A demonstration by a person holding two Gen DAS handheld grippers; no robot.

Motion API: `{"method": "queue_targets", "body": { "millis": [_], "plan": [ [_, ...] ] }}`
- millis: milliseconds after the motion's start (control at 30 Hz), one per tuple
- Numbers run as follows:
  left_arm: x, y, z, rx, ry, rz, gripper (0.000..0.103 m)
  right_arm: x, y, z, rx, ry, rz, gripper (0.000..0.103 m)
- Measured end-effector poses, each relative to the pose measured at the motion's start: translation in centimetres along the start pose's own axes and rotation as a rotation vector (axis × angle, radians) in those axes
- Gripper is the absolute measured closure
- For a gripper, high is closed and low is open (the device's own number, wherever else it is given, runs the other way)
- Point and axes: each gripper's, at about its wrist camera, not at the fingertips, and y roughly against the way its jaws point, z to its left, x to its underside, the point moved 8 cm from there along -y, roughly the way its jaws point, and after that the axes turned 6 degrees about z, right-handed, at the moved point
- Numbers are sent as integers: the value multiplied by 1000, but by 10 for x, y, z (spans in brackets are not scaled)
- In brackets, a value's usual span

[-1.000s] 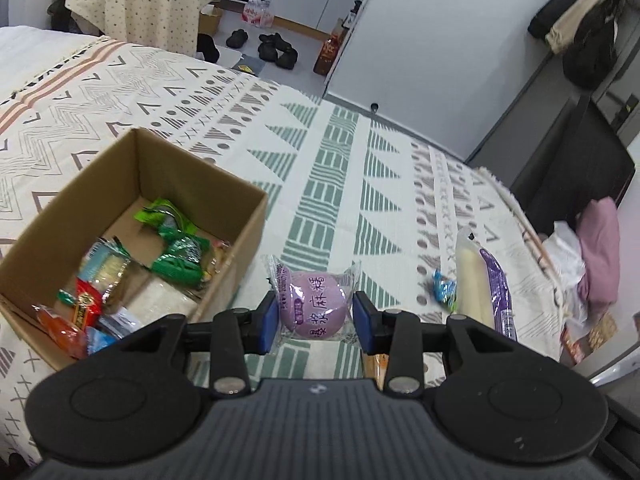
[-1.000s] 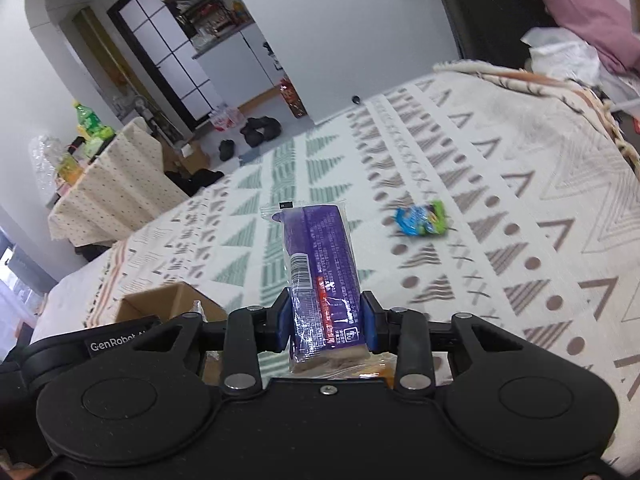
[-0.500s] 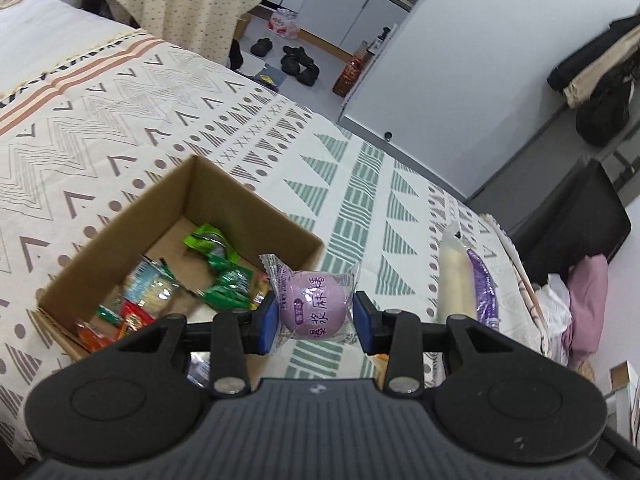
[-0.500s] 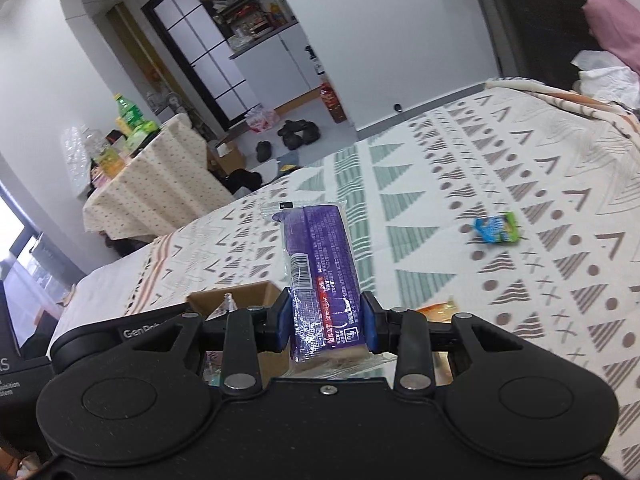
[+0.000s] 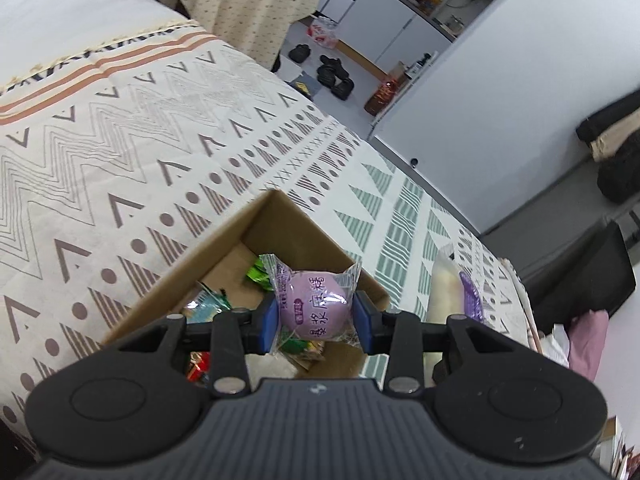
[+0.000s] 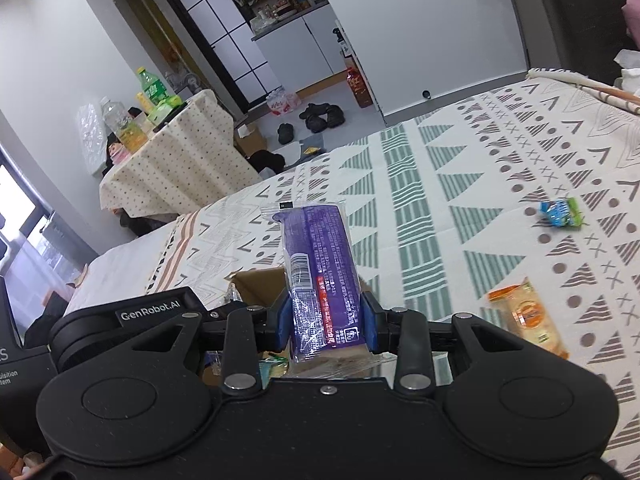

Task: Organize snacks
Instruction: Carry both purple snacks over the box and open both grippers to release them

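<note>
Hovering over the cardboard box [image 5: 276, 216] of mixed snack packets [image 5: 208, 304], left gripper [image 5: 316, 320] clamps a purple bun [image 5: 316, 308]; right gripper [image 6: 326, 326] pinches a purple packet [image 6: 320, 276].

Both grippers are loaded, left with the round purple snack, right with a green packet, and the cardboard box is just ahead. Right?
Not quite: the right wrist view shows the right gripper clamping a purple packet, not green. The left gripper does hold the round purple snack, with the cardboard box just ahead.

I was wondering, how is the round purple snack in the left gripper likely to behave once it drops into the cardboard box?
The round purple snack looks soft and light, so it should land gently. Its ball shape may roll a little, though the crinkly wrapper ends and the packets already in the cardboard box probably stop it.
</note>
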Motion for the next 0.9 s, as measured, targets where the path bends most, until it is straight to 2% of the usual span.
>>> {"method": "queue_targets", "body": {
  "millis": [533, 800, 867, 900],
  "plan": [
    [-16, -14, 40, -8, 136, 14, 60, 10, -46, 29, -9, 5, 69, 69],
    [-19, -14, 46, -39, 156, 2, 50, 11, -59, 36, -45, 6, 95, 69],
    [-19, -14, 46, -48, 152, 4, 48, 11, -60, 40, -70, 12, 94, 63],
    [-18, -14, 46, -52, 152, 3, 43, 10, -60, 41, -77, 18, 93, 62]
  ]
}}
